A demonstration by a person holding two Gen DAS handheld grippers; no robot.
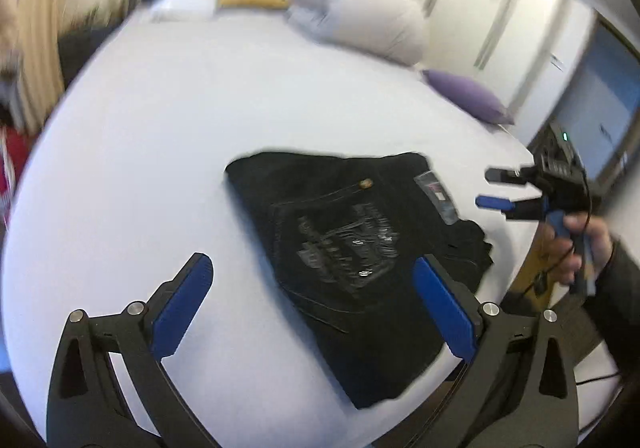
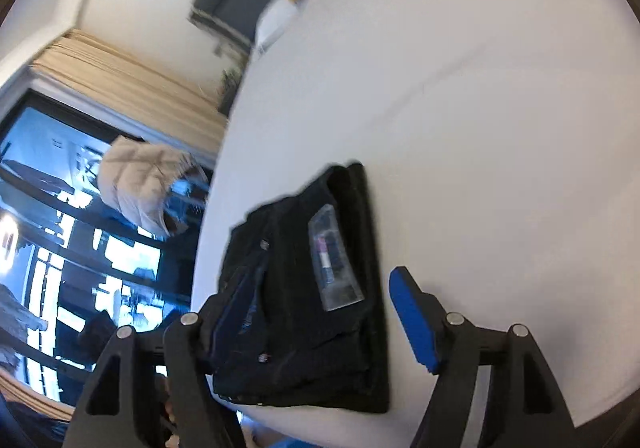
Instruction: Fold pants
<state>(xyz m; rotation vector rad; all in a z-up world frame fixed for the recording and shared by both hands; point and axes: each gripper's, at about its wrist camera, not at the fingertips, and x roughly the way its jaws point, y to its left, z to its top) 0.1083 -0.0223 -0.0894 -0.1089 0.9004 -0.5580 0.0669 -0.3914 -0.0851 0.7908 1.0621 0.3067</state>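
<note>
A white bed (image 1: pixel 200 119) carries the black pants (image 1: pixel 344 240), folded compactly near its right edge. The left gripper (image 1: pixel 312 284) and right gripper (image 2: pixel 304 300) hover wide open, empty. Press edges flat; the fold looks finished.

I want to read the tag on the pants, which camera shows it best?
The right wrist view: the tag sits close and large on the folded pants. The left wrist view shows it small and blurred at the pants' edge.
</note>
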